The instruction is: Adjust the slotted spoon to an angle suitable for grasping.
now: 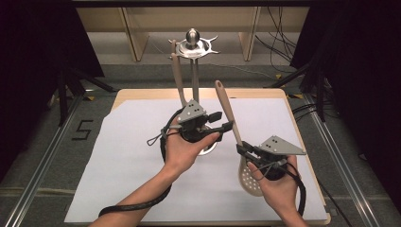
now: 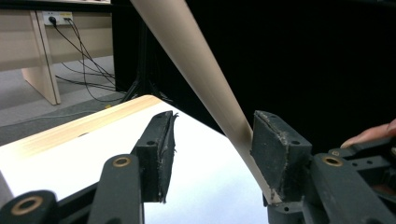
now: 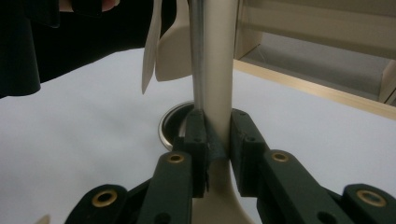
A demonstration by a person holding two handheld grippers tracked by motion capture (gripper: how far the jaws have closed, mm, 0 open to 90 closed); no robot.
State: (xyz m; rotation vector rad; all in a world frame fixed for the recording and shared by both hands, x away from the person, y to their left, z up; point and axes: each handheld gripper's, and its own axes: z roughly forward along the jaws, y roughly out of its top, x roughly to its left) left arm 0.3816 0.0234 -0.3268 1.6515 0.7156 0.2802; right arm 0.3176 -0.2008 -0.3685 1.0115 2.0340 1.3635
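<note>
At centre left of the high view the left gripper (image 1: pixel 226 126) reaches toward the slotted spatula's (image 1: pixel 230 120) handle; in its own view the jaws stand wide, the handle touching only one pad. Behind it rises the utensil stand (image 1: pixel 193 46) with another utensil (image 1: pixel 178 78) hanging. At lower right the right gripper (image 1: pixel 242 149) is clamped on the spatula's neck, its perforated head (image 1: pixel 249 177) over the white table sheet (image 1: pixel 118 156).

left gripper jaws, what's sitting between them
In the left gripper view, the beige spoon handle runs between the open left gripper, resting against the right-hand pad; the remaining gap shows white table.
</note>
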